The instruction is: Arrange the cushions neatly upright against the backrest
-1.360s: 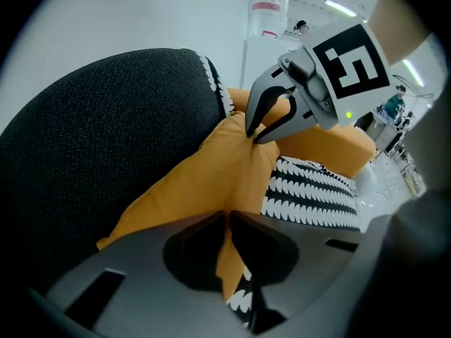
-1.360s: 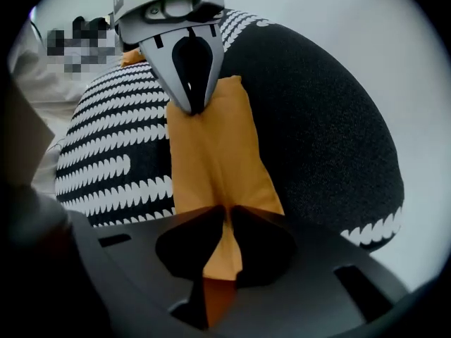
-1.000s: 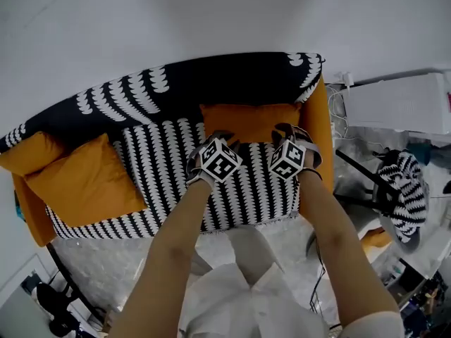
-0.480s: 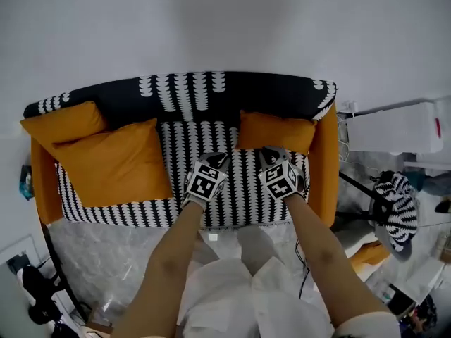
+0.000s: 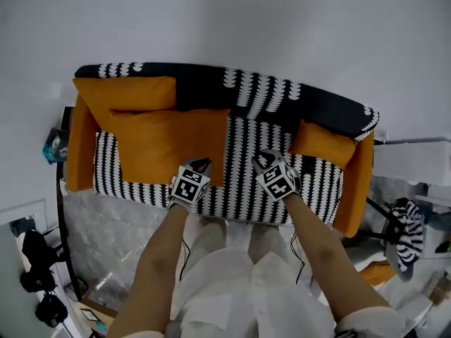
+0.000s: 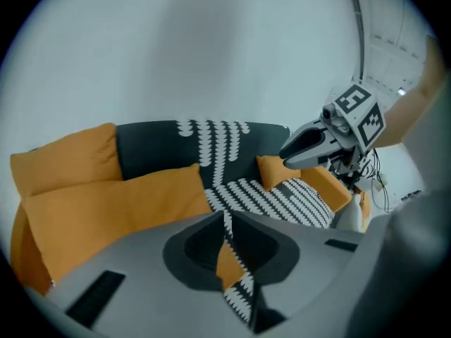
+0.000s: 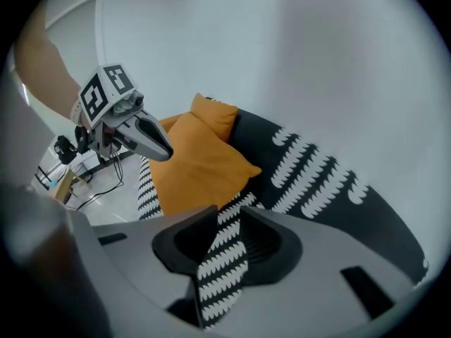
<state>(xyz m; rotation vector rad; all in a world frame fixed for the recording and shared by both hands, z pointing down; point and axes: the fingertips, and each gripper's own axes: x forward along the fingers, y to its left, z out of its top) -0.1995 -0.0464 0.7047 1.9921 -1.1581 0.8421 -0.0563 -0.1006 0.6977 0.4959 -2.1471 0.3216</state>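
On the black-and-white patterned sofa (image 5: 261,94) lie three orange cushions. A small one (image 5: 323,144) leans upright against the backrest at the right. A large one (image 5: 169,143) lies on the seat at the left, partly over another cushion (image 5: 123,94) that stands against the backrest. My left gripper (image 5: 201,163) hovers at the large cushion's near right corner. Its jaws have just been closing and are nearly together, with nothing between them. My right gripper (image 5: 264,157) hangs over the middle of the seat. Its jaws have just been opening, and nothing is held.
Orange armrests (image 5: 79,143) close both ends of the sofa, and a white wall stands behind it. A white unit (image 5: 416,162), a striped object (image 5: 409,224) and cables are at the right. Dark gear (image 5: 35,273) lies on the floor at the lower left.
Both grippers have come away from the small right cushion and moved left across the seat. That cushion stays upright against the backrest. The right jaws stand wider apart than half a second ago.
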